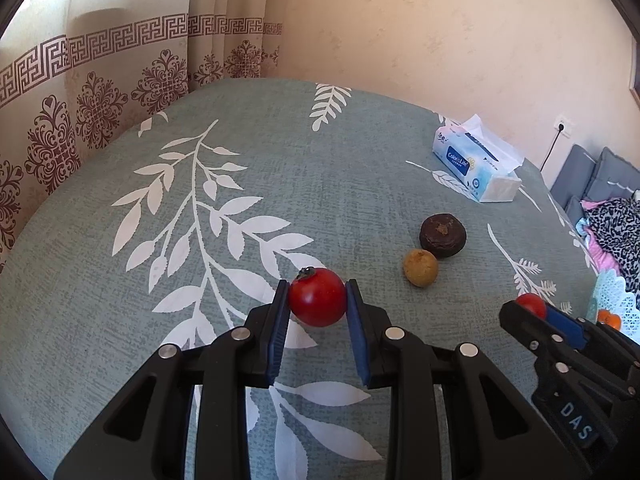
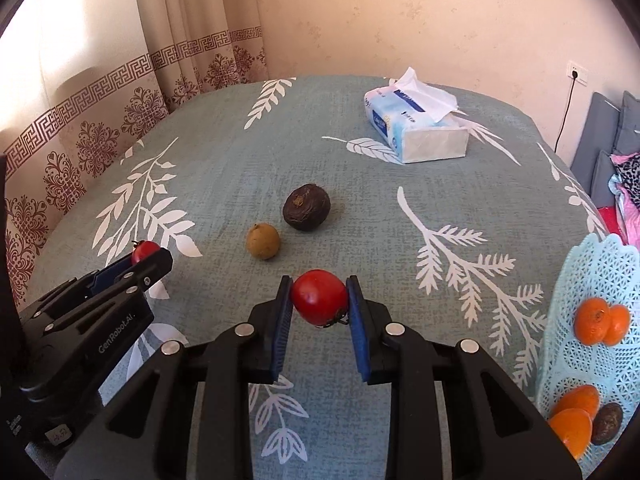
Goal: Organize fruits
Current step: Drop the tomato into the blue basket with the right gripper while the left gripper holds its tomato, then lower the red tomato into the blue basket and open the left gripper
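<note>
My left gripper [image 1: 317, 296] is shut on a red tomato [image 1: 317, 299], held just above the tablecloth. My right gripper [image 2: 319, 296] is shut on a second red tomato [image 2: 319, 297]. Each gripper shows in the other's view: the right one [image 1: 534, 308] at the lower right, the left one [image 2: 148, 254] at the lower left. A dark brown round fruit [image 2: 306, 207] and a small tan fruit [image 2: 263, 241] lie side by side on the cloth ahead of both grippers. A light blue lattice basket [image 2: 592, 280] at the right holds several oranges [image 2: 596, 320] and a dark fruit [image 2: 607, 423].
A tissue pack [image 2: 416, 128] lies at the far right of the table. The grey-green leaf-print tablecloth [image 2: 224, 152] covers the table. Patterned curtains [image 1: 80, 112] hang at the left, beyond the table's edge. Cushions and clothes [image 1: 612, 216] lie at the far right.
</note>
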`<state>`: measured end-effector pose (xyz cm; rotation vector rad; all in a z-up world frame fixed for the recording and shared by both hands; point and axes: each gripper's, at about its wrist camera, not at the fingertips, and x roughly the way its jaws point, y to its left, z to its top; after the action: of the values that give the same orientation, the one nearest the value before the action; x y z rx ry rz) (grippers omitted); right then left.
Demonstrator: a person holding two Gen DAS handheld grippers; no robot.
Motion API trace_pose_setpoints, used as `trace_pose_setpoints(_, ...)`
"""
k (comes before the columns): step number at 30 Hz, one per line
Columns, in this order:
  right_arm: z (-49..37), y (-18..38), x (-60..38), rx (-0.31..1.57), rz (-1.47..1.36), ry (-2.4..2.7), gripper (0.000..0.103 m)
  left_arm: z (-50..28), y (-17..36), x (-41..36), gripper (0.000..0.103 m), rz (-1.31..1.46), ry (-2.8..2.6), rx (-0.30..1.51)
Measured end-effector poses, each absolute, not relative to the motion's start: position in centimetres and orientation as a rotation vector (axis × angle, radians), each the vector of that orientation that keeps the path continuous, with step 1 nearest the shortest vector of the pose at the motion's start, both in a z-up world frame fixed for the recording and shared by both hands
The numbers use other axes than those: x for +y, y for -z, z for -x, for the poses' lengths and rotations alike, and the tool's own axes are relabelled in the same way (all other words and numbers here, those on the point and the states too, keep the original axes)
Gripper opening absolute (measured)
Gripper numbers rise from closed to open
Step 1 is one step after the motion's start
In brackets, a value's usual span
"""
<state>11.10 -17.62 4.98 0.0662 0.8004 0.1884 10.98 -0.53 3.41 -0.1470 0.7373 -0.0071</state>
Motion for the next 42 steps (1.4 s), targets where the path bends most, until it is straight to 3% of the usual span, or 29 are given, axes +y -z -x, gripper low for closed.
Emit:
trace_pose_setpoints(14, -6.3, -7.8, -24.7, 0.745, -0.134, 0.046, 0.028, -10.5, -3.4, -1.4, 0.028, 0.136, 0.049, 0.740)
trace_pose_setpoints(32, -4.4, -6.0, -32.8, 0.774, -0.259, 0.223, 0.028, -10.2, -3.2, -2.7, 0.028, 0.092, 0.088, 0.735)
trace_pose_setpoints(34, -4.3, -5.8, -33.2, 0.775, -0.280, 0.229, 0.031, -10.2, -3.2, -2.8, 0.028, 0.086, 0.091, 0.735)
trace_pose_setpoints(36, -4.0, -5.9, -33.7, 0.764, -0.304, 0.235, 0.041, -10.2, -3.1, -2.9, 0.028, 0.080, 0.096, 0.735)
trace_pose_setpoints(42, -3.1, -6.2, -35.0, 0.741, -0.333, 0.244, 0.041, -10.0, -3.1, -3.5, 0.028, 0.060, 0.113, 0.733)
